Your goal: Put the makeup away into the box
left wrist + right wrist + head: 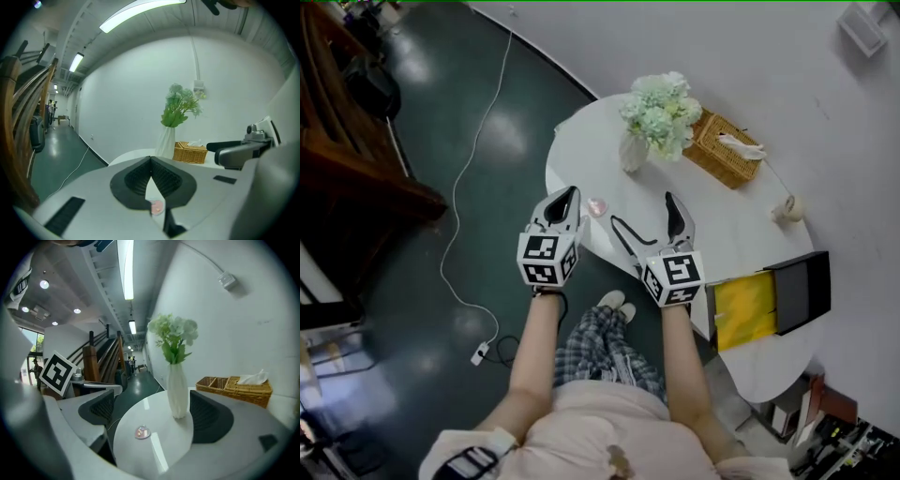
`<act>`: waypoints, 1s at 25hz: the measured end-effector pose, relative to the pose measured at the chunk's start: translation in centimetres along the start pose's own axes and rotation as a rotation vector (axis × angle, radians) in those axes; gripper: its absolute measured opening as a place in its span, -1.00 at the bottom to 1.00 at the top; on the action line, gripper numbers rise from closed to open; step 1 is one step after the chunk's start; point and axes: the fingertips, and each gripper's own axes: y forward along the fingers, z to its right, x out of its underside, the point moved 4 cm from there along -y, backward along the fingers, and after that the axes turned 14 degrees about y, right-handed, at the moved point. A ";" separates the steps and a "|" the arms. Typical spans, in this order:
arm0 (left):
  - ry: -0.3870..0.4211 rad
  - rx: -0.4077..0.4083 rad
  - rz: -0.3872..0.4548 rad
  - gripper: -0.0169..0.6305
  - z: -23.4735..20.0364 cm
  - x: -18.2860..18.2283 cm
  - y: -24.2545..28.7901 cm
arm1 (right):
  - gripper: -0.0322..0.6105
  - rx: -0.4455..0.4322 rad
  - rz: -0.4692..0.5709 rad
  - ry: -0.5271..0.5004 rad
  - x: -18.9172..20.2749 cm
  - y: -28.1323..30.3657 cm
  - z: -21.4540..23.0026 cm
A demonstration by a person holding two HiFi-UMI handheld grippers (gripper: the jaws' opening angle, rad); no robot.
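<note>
Hovering above the near edge of the white counter [741,234], the left tongs [570,195] are pressed together at their tips with nothing clamped. The right tongs [642,214] beside them are spread wide and empty.

The small round pink makeup piece [598,206] lies flat on the counter just to the right of the left tongs' tip, between the two tongs and touching neither. In the left gripper view it shows low down through the slit under the closed tips of the left tongs [151,159], resting on the counter [136,154] as a pink disc [157,206]. In the right gripper view it sits in the open space between the parted jaws of the right tongs [150,401], nearer the left jaw [142,431].

Ahead of both tongs stands a white vase [633,152] of pale green flowers [661,111], and beyond it to the right a wicker basket [724,150] holding tissues. The box [802,292], black with a yellow lining [745,309], lies open well to the right of the right tongs, at the counter's edge.
</note>
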 end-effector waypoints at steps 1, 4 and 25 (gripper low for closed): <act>-0.010 -0.011 -0.010 -0.87 -0.5 0.8 0.1 | 0.71 -0.016 -0.031 -0.006 0.9 1.2 -0.4; -0.041 -0.035 -0.043 -0.87 -1.6 3.5 0.2 | 0.66 -0.058 -0.124 -0.031 3.8 4.3 -1.6; -0.128 -0.079 -0.116 -0.87 -2.2 10.7 -0.6 | 0.10 -0.004 -0.626 -0.152 15.4 12.4 -1.0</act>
